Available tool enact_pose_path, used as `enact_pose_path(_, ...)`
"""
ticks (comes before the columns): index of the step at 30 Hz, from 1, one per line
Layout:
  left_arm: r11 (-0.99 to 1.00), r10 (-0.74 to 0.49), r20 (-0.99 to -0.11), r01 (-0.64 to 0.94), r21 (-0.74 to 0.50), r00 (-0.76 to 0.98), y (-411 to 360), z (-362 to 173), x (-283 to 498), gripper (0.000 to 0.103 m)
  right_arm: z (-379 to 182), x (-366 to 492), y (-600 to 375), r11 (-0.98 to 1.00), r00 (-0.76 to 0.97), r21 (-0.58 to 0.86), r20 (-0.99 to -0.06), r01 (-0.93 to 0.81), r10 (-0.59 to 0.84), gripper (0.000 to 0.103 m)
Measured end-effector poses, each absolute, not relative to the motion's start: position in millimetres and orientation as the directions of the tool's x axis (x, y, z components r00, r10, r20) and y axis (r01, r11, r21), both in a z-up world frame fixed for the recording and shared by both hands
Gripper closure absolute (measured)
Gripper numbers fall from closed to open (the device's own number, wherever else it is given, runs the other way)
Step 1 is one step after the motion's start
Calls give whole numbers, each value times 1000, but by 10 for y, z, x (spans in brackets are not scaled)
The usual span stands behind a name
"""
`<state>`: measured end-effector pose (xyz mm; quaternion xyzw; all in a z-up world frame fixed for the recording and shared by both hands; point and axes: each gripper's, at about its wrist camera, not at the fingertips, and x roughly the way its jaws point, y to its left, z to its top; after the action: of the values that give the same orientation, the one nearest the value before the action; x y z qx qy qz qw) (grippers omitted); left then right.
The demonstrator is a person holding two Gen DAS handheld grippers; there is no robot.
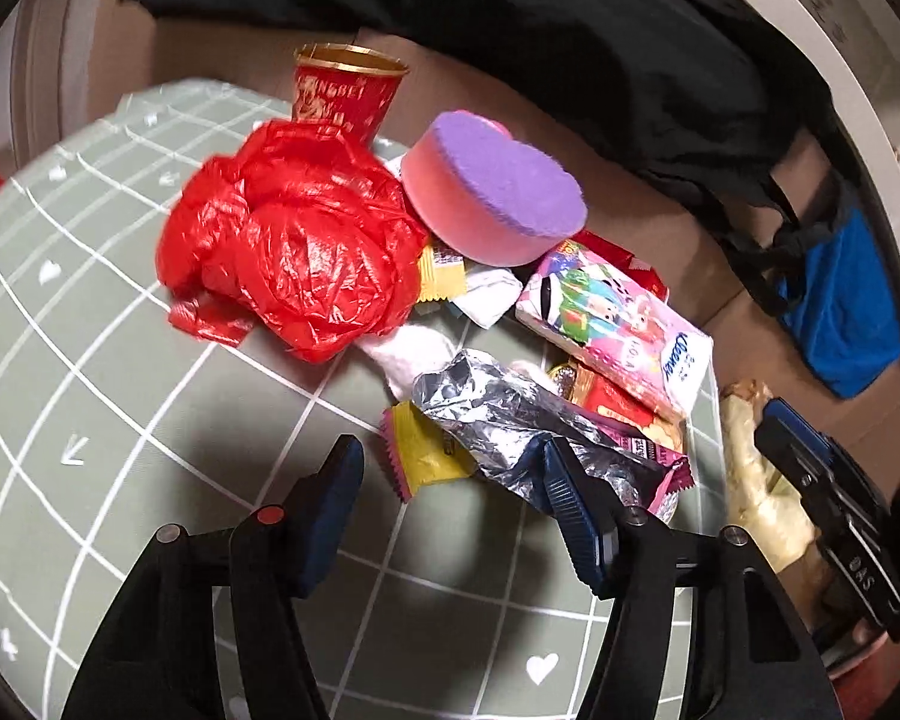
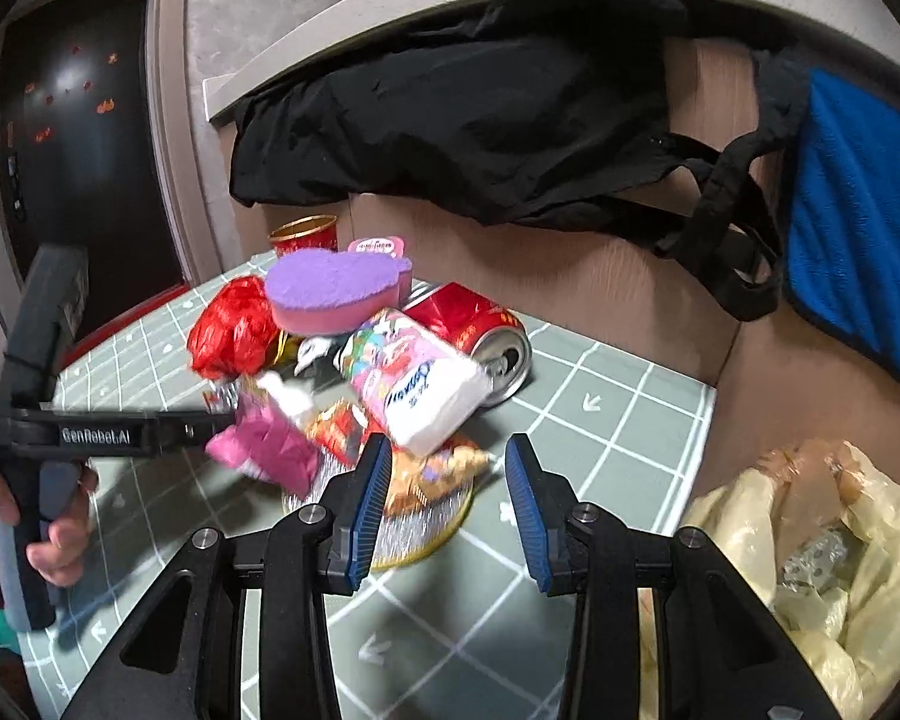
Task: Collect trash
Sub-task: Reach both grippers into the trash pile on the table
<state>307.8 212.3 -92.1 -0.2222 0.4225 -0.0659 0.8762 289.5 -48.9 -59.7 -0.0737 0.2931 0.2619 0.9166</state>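
The left gripper has its 2 jaws spread wide and grasps nothing; its right finger touches the crumpled foil wrapper, and a yellow wrapper lies between the fingertips. The right gripper is likewise released, hovering just before the trash pile, near a tissue pack. Beyond sit a red plastic bag, purple-topped sponge, crushed can and red cup on the grid mat. A yellowish bag lies right.
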Motion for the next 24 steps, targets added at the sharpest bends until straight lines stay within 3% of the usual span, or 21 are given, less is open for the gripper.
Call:
enact_pose_path(7,866,-307,-709,-123,-485,635,2202,-969,3206,44,-519,3400,-335,833,646,87,-589,-546,485,66)
enact_pose_path(15,862,-271,-695,-154,-483,666,2279,-950,3217,43,-921,3781,-272,793,474,306,-669,-526,572,65)
enact_pose_path(18,885,-231,-708,-159,-438,667,2246,-930,3209,43,-874,3618,-238,790,493,255,-664,-557,562,79)
enact_pose_path(24,856,-245,-742,-220,-468,624,2227,-958,3295,43,-632,3348,-246,817,593,130,-625,-562,508,85)
